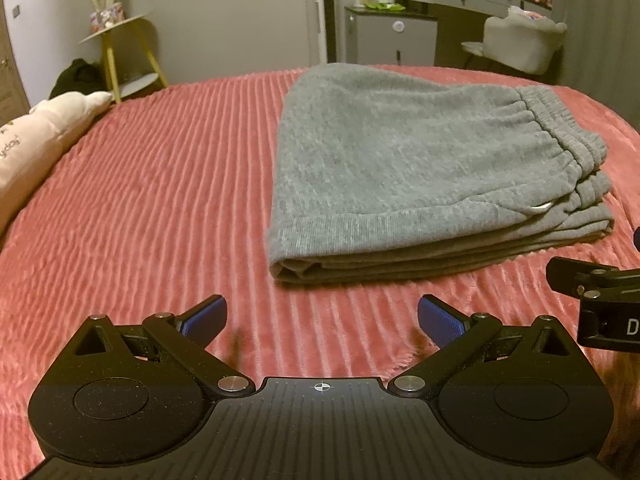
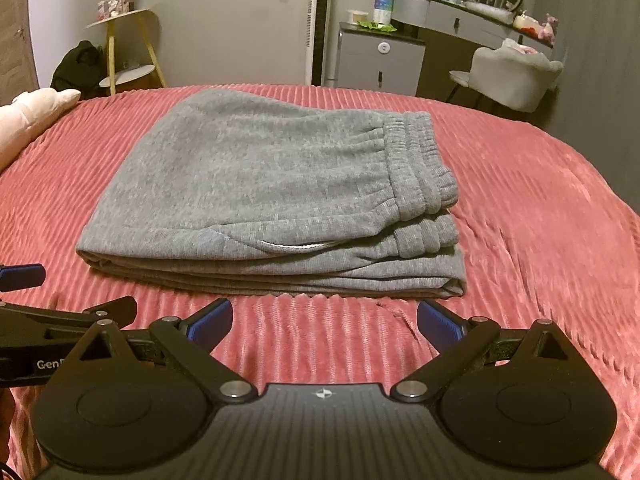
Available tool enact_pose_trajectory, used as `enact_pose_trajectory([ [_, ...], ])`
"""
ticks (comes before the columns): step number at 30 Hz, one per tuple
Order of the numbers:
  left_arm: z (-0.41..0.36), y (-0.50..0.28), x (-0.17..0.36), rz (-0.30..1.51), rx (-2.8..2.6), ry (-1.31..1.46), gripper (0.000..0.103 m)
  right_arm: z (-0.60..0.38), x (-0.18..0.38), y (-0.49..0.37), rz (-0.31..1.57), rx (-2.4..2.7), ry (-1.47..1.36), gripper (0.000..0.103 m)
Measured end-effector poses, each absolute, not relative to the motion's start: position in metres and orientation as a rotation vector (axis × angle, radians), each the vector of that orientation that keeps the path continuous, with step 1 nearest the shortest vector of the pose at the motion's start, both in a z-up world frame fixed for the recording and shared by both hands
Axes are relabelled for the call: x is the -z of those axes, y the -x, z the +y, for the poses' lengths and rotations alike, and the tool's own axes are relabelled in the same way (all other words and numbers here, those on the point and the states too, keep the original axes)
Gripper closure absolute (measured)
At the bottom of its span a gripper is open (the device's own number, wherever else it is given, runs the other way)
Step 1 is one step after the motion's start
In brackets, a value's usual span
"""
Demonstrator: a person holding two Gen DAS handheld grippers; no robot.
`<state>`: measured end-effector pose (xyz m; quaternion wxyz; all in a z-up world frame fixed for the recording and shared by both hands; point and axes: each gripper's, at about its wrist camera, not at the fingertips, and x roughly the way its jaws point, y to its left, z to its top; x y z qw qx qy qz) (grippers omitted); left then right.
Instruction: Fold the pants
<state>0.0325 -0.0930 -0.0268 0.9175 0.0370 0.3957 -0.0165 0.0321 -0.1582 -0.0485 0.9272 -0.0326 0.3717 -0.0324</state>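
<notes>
On one bedspread (image 2: 520, 208): one folded pants (image 2: 256, 184), two tongs agape.

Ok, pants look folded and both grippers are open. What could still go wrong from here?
1. The stacked layers of the grey sweatpants sit uneven at the elastic waistband; a nudge could make the top fold slide.
2. The left gripper and right gripper hover close together, both open and empty, so they might knock each other while pulling back.
3. A blue pad could snag the ribbed pink bedspread and drag the stack.
</notes>
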Motion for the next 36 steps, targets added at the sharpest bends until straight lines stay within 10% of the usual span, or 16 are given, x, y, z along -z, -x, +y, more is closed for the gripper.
enact_pose_trajectory([
  [36, -0.0897, -0.0353, 0.0276, 0.830, 0.039, -0.046, 0.000, -0.1615, 0.0497, -0.0337, 0.769, 0.075, 0.045, 0.004],
])
